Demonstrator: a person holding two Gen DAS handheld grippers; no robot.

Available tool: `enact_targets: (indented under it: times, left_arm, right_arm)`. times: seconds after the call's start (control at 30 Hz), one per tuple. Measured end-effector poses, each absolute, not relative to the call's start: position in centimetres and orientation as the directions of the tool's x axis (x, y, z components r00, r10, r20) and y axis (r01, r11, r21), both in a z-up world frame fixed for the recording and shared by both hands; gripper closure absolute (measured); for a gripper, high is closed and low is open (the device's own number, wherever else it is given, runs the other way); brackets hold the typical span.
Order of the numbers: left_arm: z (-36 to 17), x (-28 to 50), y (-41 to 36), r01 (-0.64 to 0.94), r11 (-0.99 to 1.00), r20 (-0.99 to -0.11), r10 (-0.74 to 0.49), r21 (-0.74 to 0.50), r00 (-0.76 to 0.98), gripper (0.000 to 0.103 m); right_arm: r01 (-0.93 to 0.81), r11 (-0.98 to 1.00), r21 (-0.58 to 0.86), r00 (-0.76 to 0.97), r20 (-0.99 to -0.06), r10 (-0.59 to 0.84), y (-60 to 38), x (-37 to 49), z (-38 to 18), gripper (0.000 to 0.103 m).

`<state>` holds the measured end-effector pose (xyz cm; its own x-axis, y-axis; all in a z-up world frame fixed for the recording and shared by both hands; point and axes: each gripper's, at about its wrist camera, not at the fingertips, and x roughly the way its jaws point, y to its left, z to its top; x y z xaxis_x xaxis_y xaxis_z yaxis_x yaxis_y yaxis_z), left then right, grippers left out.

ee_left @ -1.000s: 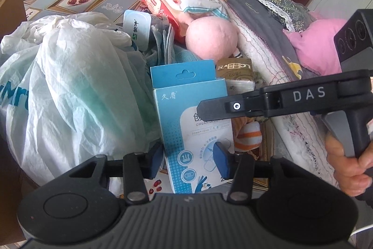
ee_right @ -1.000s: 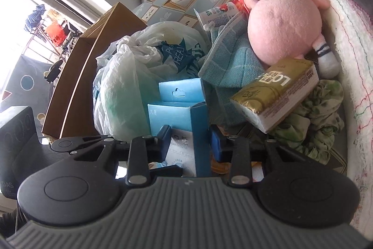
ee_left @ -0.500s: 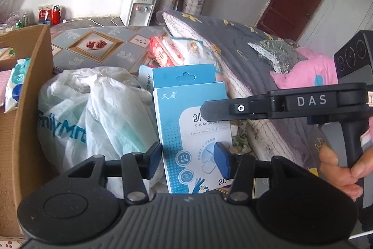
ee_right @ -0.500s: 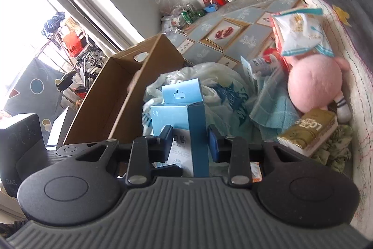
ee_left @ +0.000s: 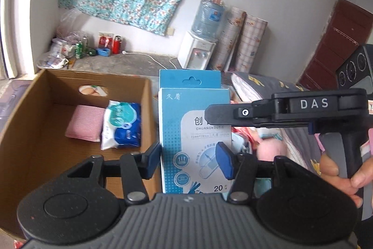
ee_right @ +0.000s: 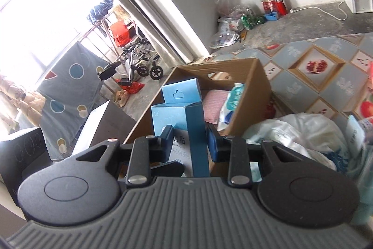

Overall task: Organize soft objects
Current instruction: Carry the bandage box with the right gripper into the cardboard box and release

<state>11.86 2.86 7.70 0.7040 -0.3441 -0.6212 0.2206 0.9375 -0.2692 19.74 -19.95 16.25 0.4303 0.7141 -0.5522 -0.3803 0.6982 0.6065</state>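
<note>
A blue bandage box [ee_left: 193, 123] hangs upright in the air, next to the open cardboard box [ee_left: 35, 144]. My right gripper [ee_right: 190, 145] is shut on it across its narrow side [ee_right: 198, 132]; one of its fingers [ee_left: 233, 112] crosses the front face. My left gripper [ee_left: 189, 162] faces that front; its jaws are opening and the pads do not clamp the bandage box. Inside the cardboard box [ee_right: 256, 90] lie a folded pink cloth [ee_left: 85, 123] and a blue-white tissue pack [ee_left: 122, 125]. A hand [ee_left: 333, 169] grips the right tool's handle.
A white plastic bag [ee_right: 303, 132] and a pink plush [ee_left: 270, 151] lie on the patterned mat [ee_right: 326, 67] to the right of the cardboard box. A bed with a grey quilt [ee_left: 268, 85] runs along the right. A water dispenser [ee_left: 198, 53] stands at the wall.
Both grippers have risen with the blue bandage box, away from the pile and over towards the cardboard box, whose inside has come into view. The left pads stand slightly wider apart.
</note>
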Motion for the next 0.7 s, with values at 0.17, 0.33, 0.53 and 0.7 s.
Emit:
enact_targets:
  times: [0.17,0.33,0.53,0.7]
  left_arm:
    - [8.1,14.7,8.1,0.081,0.969,-0.643,-0.216,-0.233,0.735,0.049]
    - [7.1,18.7,12.4,-0.052,0.983,-0.676,-0.084,-0.178,0.732,0.049]
    - [5.0,22.4,16.3,-0.148,0.977,-0.716,-0.008,-0.154,0.698,0.049]
    - [4.1,23.5,18.1,-0.168,0.973,-0.732,-0.001,-0.158,0.681,0.049]
  right_arm:
    - [-0.373,0.653,0.659,0.335,-0.56,0.757,-13.0,25.2,15.2,0.075]
    - [-0.318,0.625,0.713,0.233,-0.58,0.78,-7.0,30.2,12.2,0.082]
    - [-0.259,0.659,0.707,0.173,-0.637,0.751,-0.4,35.7,7.8,0.084]
    - [-0.213,0.701,0.681,0.123,-0.693,0.711,3.8,40.3,3.5,0.084]
